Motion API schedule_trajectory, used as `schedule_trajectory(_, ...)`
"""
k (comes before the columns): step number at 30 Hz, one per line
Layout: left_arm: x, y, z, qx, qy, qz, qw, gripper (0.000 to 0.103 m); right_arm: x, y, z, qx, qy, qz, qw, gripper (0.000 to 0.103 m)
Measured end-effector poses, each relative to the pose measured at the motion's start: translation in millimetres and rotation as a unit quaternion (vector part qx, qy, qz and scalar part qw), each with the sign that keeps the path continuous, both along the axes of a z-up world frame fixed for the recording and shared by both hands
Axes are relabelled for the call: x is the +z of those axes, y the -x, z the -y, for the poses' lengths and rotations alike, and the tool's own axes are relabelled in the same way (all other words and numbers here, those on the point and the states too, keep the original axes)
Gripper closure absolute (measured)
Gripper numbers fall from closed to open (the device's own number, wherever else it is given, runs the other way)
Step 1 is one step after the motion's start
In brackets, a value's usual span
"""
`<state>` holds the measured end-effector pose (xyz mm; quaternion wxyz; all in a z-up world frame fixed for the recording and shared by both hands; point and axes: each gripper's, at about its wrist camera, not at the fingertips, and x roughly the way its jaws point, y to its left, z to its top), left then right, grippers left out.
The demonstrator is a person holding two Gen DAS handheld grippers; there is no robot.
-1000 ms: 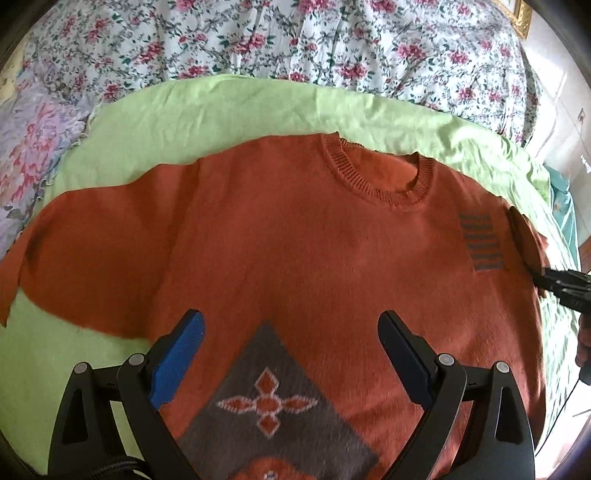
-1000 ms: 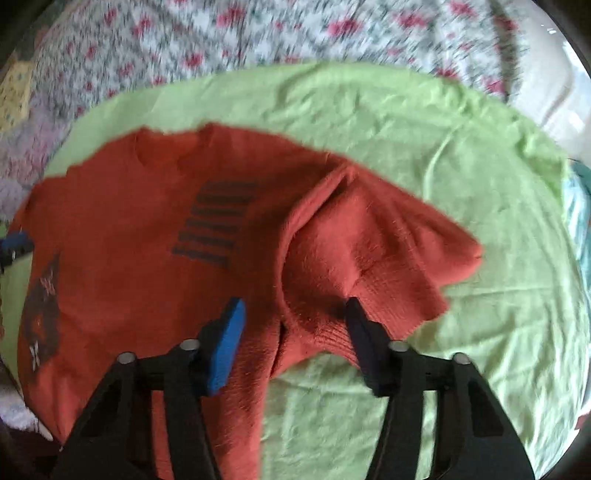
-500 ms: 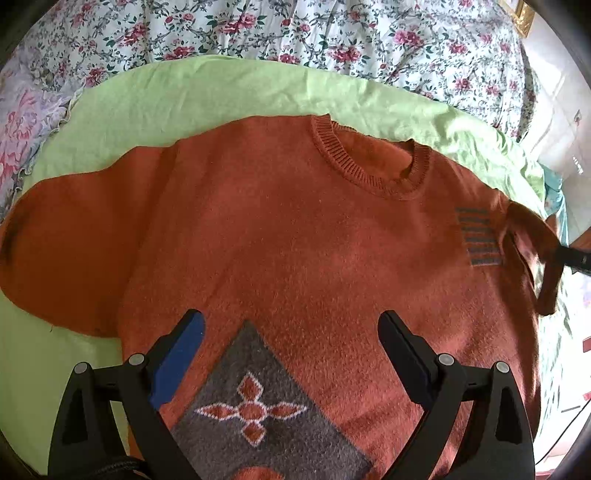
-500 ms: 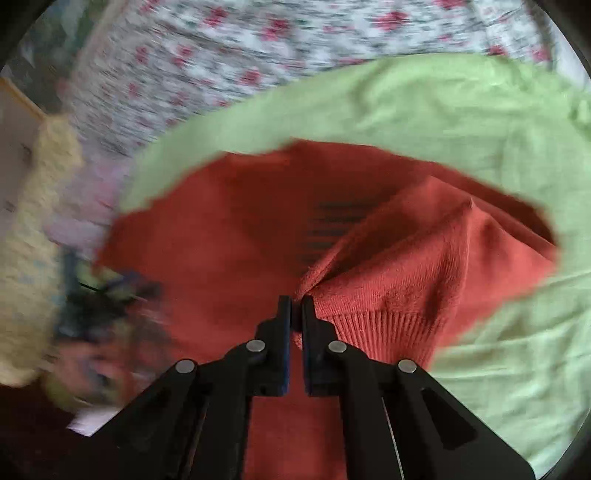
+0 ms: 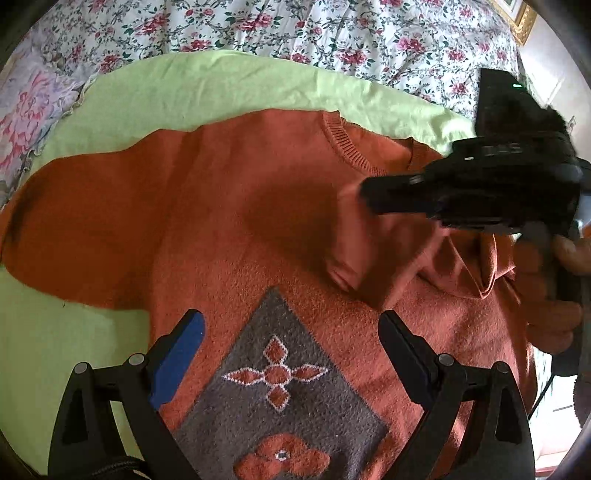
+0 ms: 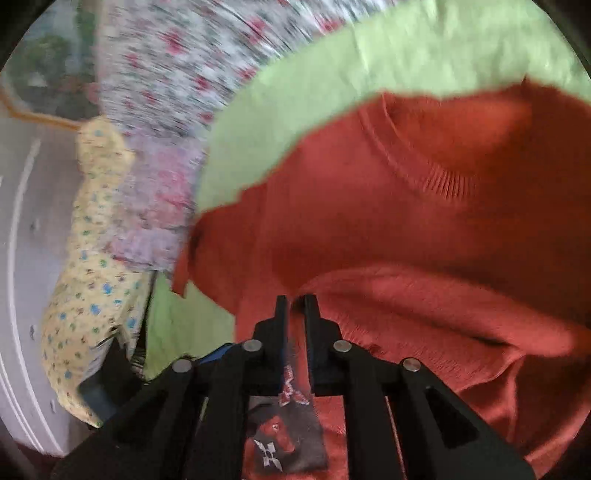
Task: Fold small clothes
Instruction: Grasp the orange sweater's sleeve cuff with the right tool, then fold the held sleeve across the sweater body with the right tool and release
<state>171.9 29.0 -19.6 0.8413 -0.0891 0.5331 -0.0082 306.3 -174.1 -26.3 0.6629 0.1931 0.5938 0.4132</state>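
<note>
a floral bedspread (image 5: 332,33) is seen along the far edge of the bed, and a light green sheet (image 5: 221,92) is spread over it. an orange sweater (image 5: 229,206) is laid flat on the green sheet, its ribbed collar (image 5: 347,147) turned toward the far edge and one sleeve (image 5: 66,221) stretched out to the left edge of the sheet. a grey diamond patch (image 5: 280,398) with orange flower motifs is shown on the chest, at the near side. the other sleeve (image 5: 369,254) is lifted and drawn across the body of the sweater, its cuff hanging above the chest.

that sleeve is held by the right gripper (image 6: 295,301), whose fingers are pressed together on a fold of the orange knit; in the left wrist view the same gripper (image 5: 369,194) is seen as a black, blurred body above the sweater's right shoulder. the left gripper (image 5: 291,332) is held spread wide above the grey patch, with nothing between its blue-padded fingers (image 5: 177,358). a yellow dotted cloth (image 6: 92,266) is seen, blurred, past the left edge of the sheet.
</note>
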Motion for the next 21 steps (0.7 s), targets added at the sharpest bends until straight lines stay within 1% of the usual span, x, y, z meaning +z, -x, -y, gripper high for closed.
schedule_trajectory(1,1,-2,2,-0.006,-0.002,0.001,1.0000,0.008,-3,0,-2,0.003,0.003,-0.006,1.000,0.087)
schedule_trajectory(2,1,-4,4,-0.013,-0.005,0.003,0.9999,0.008,-3,1,-4,0.002,0.005,0.000,1.000,0.084)
schedule_trajectory(3,2,-6,8,-0.025,-0.012,0.006,0.9996,0.008,0,3,-1,-0.001,0.008,0.007,1.000,0.079)
schedule_trajectory(4,3,-7,13,-0.037,-0.019,0.009,0.9991,0.008,1,3,5,-0.005,0.010,0.011,1.000,0.077)
schedule_trajectory(7,3,-15,35,-0.089,-0.050,0.021,0.9945,0.008,9,3,35,-0.035,0.005,0.022,0.999,0.076)
schedule_trajectory(9,0,-22,50,-0.125,-0.073,0.027,0.9892,0.008,18,6,64,-0.066,0.005,0.033,0.997,0.076)
schedule_trajectory(12,-11,-34,79,-0.190,-0.120,0.034,0.9738,0.008,23,18,108,-0.114,0.010,0.040,0.993,0.074)
schedule_trajectory(14,-22,-44,93,-0.217,-0.147,0.032,0.9645,0.008,21,29,135,-0.145,0.011,0.036,0.989,0.072)
schedule_trajectory(16,-36,-57,98,-0.228,-0.165,0.020,0.9595,0.008,14,39,162,-0.174,0.022,0.029,0.984,0.071)
schedule_trajectory(17,-41,-62,99,-0.229,-0.164,0.015,0.9593,0.011,11,42,170,-0.181,0.031,0.028,0.983,0.071)
schedule_trajectory(19,-51,-73,96,-0.236,-0.159,-0.010,0.9587,0.036,2,48,188,-0.197,0.045,0.022,0.979,0.071)
schedule_trajectory(20,-49,-74,94,-0.237,-0.155,-0.007,0.9589,0.040,-4,49,196,-0.207,0.046,0.014,0.977,0.071)
schedule_trajectory(21,-45,-75,92,-0.241,-0.147,-0.002,0.9595,0.063,-7,49,202,-0.213,0.046,0.010,0.976,0.071)
